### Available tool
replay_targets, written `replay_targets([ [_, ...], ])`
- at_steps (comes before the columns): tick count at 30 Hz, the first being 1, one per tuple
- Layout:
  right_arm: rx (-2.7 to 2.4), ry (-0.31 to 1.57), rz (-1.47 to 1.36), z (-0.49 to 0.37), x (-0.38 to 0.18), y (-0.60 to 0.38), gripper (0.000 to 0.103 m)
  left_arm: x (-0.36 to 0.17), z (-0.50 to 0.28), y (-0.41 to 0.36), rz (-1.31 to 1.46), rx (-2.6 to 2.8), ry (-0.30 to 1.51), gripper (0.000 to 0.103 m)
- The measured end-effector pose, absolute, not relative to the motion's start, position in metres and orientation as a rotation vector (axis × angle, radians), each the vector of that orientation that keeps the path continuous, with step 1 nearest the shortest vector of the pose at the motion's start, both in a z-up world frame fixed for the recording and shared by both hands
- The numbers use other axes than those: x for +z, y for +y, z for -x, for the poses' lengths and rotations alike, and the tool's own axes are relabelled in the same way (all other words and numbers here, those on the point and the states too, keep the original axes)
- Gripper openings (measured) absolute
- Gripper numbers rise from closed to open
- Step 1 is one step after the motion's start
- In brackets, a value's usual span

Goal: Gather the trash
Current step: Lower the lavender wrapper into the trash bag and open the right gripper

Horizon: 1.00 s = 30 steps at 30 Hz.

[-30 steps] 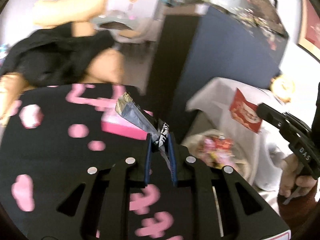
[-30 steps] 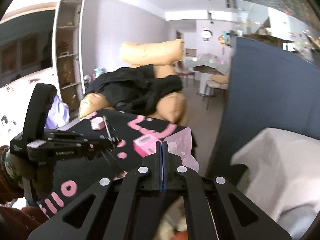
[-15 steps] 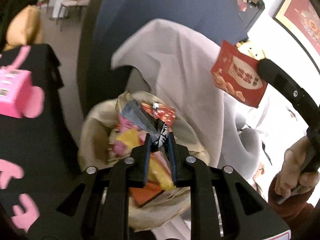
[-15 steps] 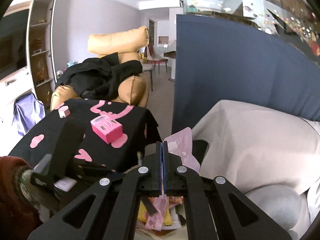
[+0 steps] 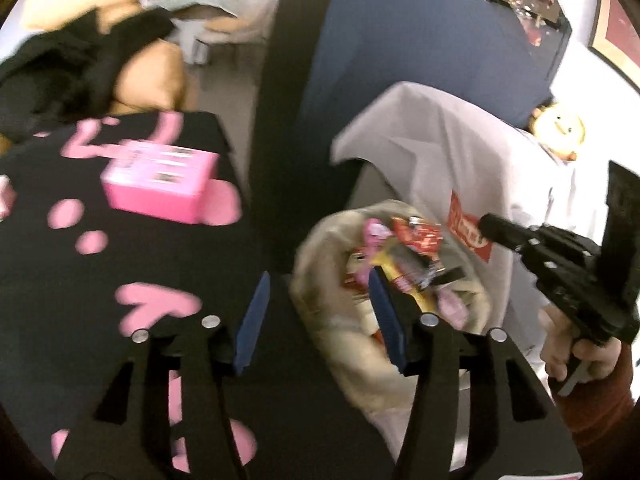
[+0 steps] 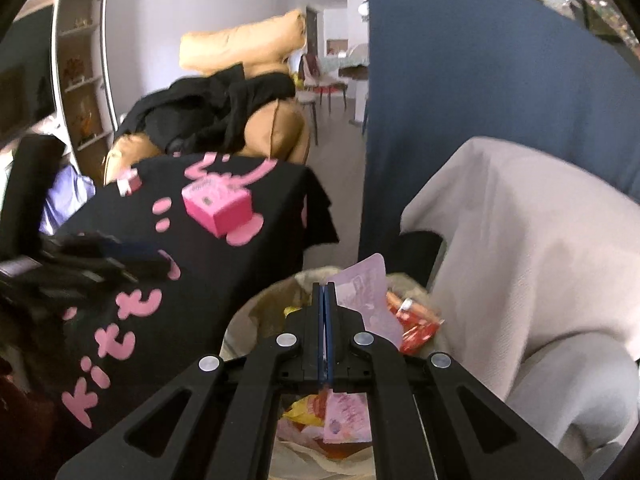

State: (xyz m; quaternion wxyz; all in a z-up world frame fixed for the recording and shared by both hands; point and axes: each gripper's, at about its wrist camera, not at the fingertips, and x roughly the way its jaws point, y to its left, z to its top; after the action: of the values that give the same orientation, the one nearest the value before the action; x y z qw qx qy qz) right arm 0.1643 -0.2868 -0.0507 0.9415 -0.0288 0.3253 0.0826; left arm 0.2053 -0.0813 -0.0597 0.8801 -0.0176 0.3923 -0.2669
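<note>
Blue partition [image 6: 460, 92], perhaps tan sofa [image 6: 276, 132]

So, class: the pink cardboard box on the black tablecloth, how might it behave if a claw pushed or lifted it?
The pink cardboard box has flat faces and lies flat, so it would probably slide, not roll. It looks like thin card, so it is likely light and could dent under a hard squeeze.

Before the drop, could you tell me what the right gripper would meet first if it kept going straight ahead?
Probably the trash in the bag just below: the right gripper, shut on a pink wrapper, points over it, toward the red packet. Depth is unclear.
</note>
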Motion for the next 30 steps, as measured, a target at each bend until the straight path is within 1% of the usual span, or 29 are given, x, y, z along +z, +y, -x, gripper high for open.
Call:
replay_targets([
  [6,0.157,0.698,0.059,-0.172,-0.075,-0.277,0.004,-0.041,-0.170,-0.037,0.087,-0.471,0.768,0.054],
  [8,0.173,0.724,0.035,-0.174,-0.081,-0.275,0.005,-0.036,-0.156,-0.026,0.109,-0.456,0.744,0.058],
  [10,0.173,0.734,0.013,-0.172,-0.084,-0.273,0.011,-0.032,-0.143,-0.019,0.109,-0.441,0.718,0.066],
  [11,0.168,0.727,0.006,-0.169,-0.083,-0.273,0.026,-0.032,-0.139,-0.017,0.104,-0.437,0.713,0.069],
  [12,0.170,0.719,-0.002,-0.165,-0.082,-0.273,0.042,-0.032,-0.134,-0.015,0.095,-0.434,0.714,0.074],
  [13,0.176,0.698,-0.023,-0.158,-0.078,-0.273,0.047,-0.032,-0.130,-0.012,0.092,-0.433,0.718,0.077],
  [14,0.180,0.678,-0.041,-0.151,-0.074,-0.273,0.050,-0.031,-0.126,-0.010,0.098,-0.432,0.718,0.077],
  [15,0.180,0.656,-0.051,-0.142,-0.068,-0.273,0.050,-0.031,-0.123,-0.008,0.106,-0.429,0.715,0.080],
  [18,0.162,0.603,-0.049,-0.119,-0.051,-0.269,0.050,-0.026,-0.106,-0.002,0.112,-0.399,0.690,0.092],
  [23,0.187,0.542,-0.065,-0.068,-0.022,-0.245,0.053,-0.012,-0.072,-0.001,0.050,-0.359,0.615,0.093],
  [30,0.206,0.529,-0.158,-0.010,-0.016,-0.214,0.057,0.005,-0.018,-0.001,-0.030,-0.288,0.518,0.093],
])
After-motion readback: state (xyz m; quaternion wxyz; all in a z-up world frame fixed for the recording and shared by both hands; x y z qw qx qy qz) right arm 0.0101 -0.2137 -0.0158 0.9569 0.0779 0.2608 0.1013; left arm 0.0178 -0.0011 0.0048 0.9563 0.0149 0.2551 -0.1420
